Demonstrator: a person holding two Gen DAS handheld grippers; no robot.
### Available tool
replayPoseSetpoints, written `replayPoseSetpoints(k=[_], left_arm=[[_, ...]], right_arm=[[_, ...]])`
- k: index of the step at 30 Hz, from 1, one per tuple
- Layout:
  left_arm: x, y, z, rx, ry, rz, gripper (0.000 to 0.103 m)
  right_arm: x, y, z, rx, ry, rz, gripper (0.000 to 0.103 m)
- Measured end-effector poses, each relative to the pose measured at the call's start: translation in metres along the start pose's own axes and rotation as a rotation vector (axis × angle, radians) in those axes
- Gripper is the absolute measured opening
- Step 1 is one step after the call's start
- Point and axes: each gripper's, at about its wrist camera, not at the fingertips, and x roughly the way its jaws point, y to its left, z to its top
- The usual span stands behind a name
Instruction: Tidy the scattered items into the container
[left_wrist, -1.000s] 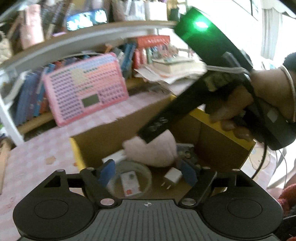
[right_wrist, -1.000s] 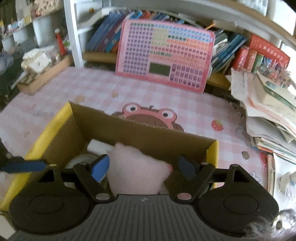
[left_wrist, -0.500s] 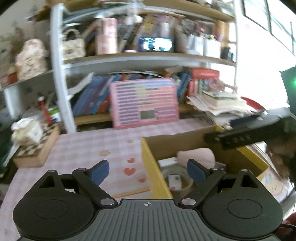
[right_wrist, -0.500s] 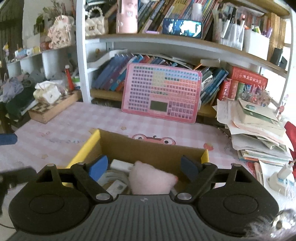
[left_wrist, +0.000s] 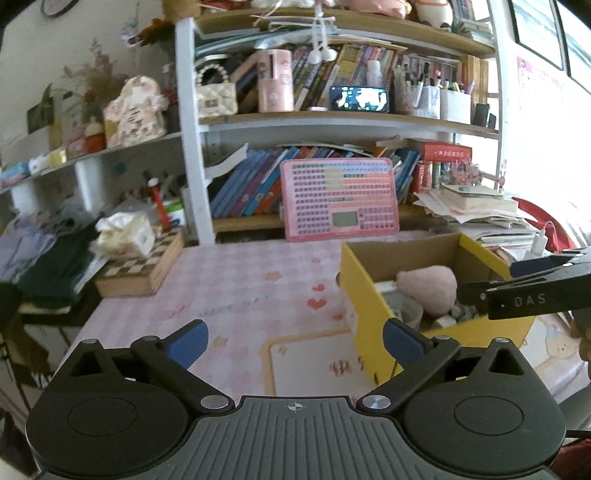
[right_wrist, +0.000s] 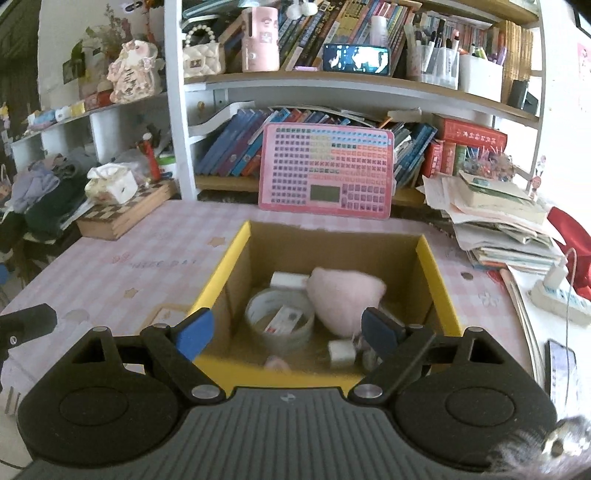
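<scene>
A yellow cardboard box (right_wrist: 218, 280) stands open on the pink checked table, and in the left wrist view the box (left_wrist: 365, 306) lies to the right. Inside lie a pink plush (right_wrist: 345, 295), a tape roll (right_wrist: 258, 306) with a small card in it, a white block (right_wrist: 290, 279) and a white plug (right_wrist: 341, 352). My right gripper (right_wrist: 287, 332) hangs open over the box's near rim with nothing between its pads. My left gripper (left_wrist: 294, 339) is over bare tablecloth left of the box, its jaws opening and empty. The right gripper's black finger (left_wrist: 517, 295) reaches in over the box.
A pink keyboard board (right_wrist: 327, 170) leans on the bookshelf behind the box. A chessboard box (right_wrist: 122, 210) with a tissue pack sits at the back left. Stacked papers (right_wrist: 498, 221), a power strip (right_wrist: 561, 299) and a phone (right_wrist: 561, 365) crowd the right side.
Both grippers have drawn back and up from the box. The left one swung left over the tablecloth and its jaws spread wider. The plush stays in the box.
</scene>
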Motion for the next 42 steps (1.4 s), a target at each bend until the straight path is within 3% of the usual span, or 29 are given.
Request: replayPoseSetpoints(k=[10,21,42], left_arm=[[-0.030,0.020,-0.034,-0.061,0.077,0.031,0.103],[-0.053,0.021,-0.052,-0.012,0.133,0.021,0.103],[-0.068,0.025,-0.066,-0.027,0.194,-0.027,0.103]], right_arm=[[-0.043,0.037,-0.045,-0.025,0.040,-0.041,0.097],[-0.067,0.049,-0.075,0.066,0.089,-0.038,0.099],[-0.078,0.071,-0.085,0.027,0.132,-0.011,0.103]])
